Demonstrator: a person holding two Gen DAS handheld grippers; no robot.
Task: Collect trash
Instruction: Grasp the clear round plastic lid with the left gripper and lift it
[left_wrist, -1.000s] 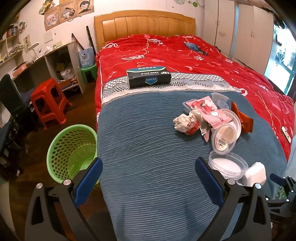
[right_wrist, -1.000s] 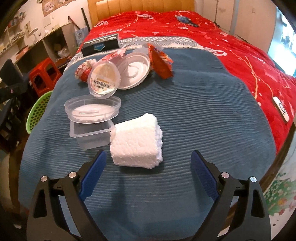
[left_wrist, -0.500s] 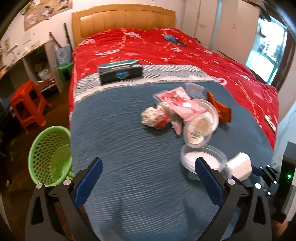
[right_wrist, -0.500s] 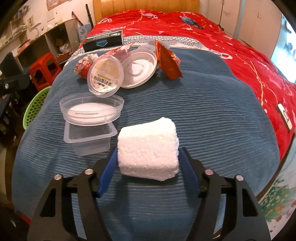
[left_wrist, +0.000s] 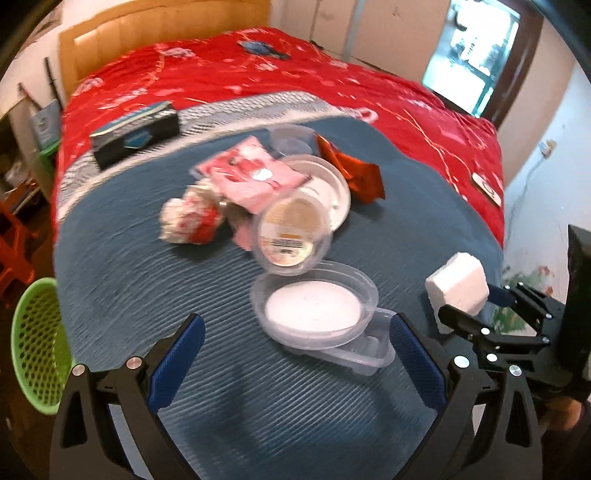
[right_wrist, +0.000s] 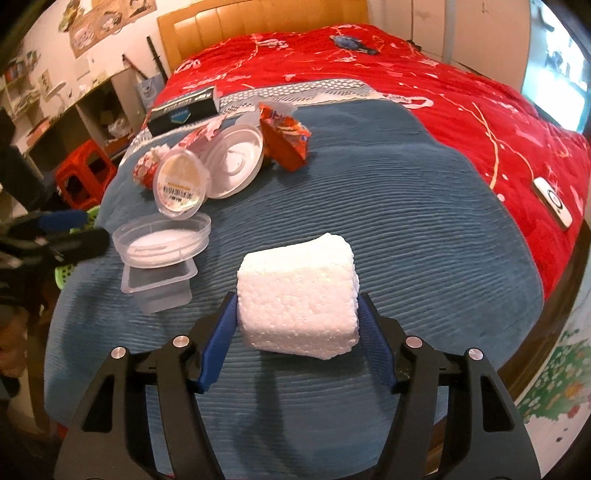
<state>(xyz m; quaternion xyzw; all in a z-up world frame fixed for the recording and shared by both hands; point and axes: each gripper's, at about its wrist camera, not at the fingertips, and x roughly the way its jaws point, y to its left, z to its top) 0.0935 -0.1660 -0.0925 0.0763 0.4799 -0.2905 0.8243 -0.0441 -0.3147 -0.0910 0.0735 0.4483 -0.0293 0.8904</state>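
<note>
My right gripper (right_wrist: 297, 323) is shut on a white foam block (right_wrist: 297, 291) and holds it above the blue blanket; the block also shows in the left wrist view (left_wrist: 458, 284). My left gripper (left_wrist: 295, 354) is open and empty, facing a clear round plastic lid (left_wrist: 314, 306) that lies on a clear rectangular tub (left_wrist: 362, 350). Behind them lie a round labelled cup (left_wrist: 290, 232), a white plate (left_wrist: 332, 188), a pink wrapper (left_wrist: 251, 173), crumpled paper (left_wrist: 190, 221) and an orange-red snack bag (left_wrist: 354, 173). A green mesh basket (left_wrist: 35, 343) stands on the floor at the left.
A dark box (left_wrist: 135, 134) lies on the bed where the red quilt (left_wrist: 332, 81) begins. A small white device (right_wrist: 554, 201) lies near the bed's right edge. A red stool (right_wrist: 83, 173), shelves and a desk stand to the left of the bed.
My right gripper closed on the foam block and lifted it off the blanket. My left gripper swung right and moved in toward the clear lid and tub.
</note>
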